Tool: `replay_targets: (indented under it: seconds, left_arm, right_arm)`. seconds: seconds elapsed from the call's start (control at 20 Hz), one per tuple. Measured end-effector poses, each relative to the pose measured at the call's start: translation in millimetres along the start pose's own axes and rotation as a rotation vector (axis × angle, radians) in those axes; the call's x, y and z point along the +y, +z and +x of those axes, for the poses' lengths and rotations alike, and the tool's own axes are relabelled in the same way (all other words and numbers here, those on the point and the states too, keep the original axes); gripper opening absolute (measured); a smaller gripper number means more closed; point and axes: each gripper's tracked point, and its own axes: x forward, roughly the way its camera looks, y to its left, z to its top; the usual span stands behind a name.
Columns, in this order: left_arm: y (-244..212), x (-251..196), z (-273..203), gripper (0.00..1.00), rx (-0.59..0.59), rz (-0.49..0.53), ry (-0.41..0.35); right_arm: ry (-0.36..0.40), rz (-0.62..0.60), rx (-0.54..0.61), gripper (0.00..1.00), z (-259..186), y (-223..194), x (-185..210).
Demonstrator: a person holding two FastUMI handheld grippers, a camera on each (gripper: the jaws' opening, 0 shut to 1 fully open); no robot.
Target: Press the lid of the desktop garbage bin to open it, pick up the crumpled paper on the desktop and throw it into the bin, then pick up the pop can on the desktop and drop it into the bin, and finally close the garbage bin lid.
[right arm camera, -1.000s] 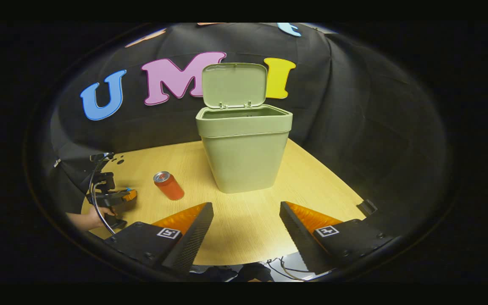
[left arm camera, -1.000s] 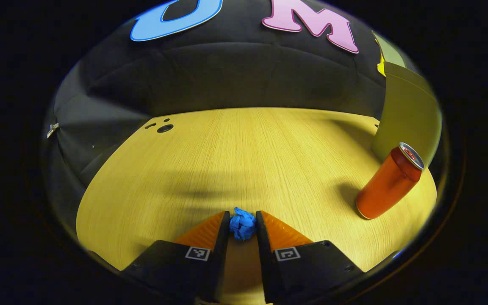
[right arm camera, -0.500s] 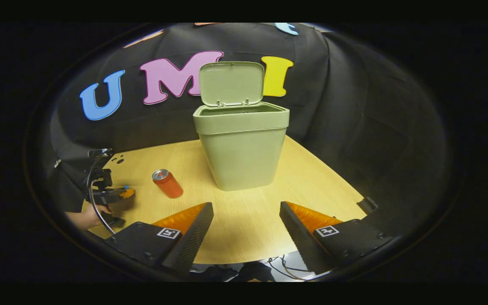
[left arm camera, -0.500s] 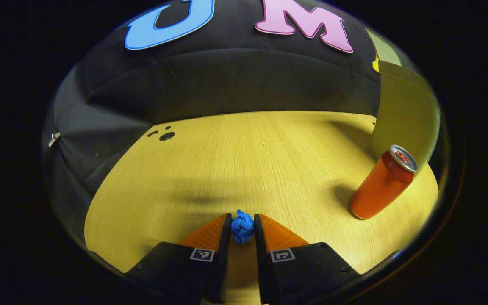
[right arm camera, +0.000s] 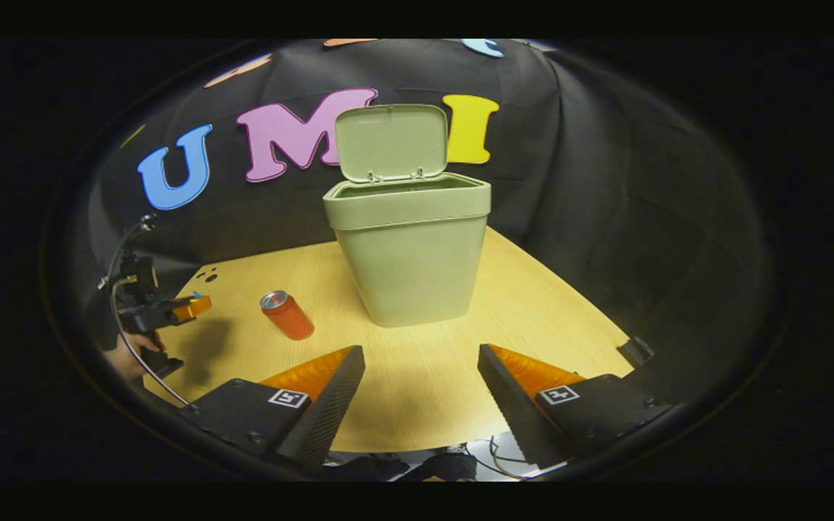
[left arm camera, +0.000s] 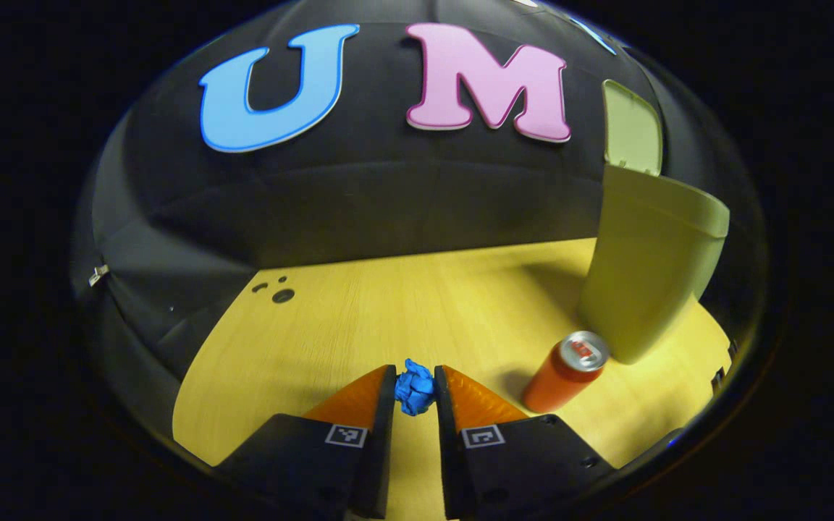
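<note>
The blue crumpled paper is pinched between the fingers of my left gripper, which is shut on it and lifted off the wooden table. The orange pop can stands upright to its right, close to the green bin. In the right gripper view the bin stands at the table's middle with its lid swung up, the can to its left. My right gripper hangs open over the near table edge. The left gripper appears far left, held by a hand.
Black cloth walls close in the table's far side and both flanks. Small dark holes mark the table's far left corner. A cable trails from the left gripper. A dark clip sits at the table's right edge.
My left gripper has risen from the table with the blue paper held in it and tilted up, so the bin and can now sit lower and nearer in its view. The right gripper barely moved.
</note>
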Motion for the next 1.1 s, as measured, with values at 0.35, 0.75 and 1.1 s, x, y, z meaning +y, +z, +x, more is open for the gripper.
replay_targets:
  seconds: [0.35, 0.75, 1.1]
  left_arm:
    - [98, -87, -36, 0.36, -0.137, 0.017, -0.125]
    - [164, -211, -41, 0.33, -0.222, 0.057, -0.264]
    - [193, -289, -37, 0.33, -0.254, 0.075, -0.309]
  right_arm:
    - [0.066, -0.018, -0.015, 0.99, 18, 17, -24]
    - [0.143, -0.022, 0.002, 0.99, 33, 16, -53]
    - [0.204, -0.037, 0.011, 0.99, 48, 20, -77]
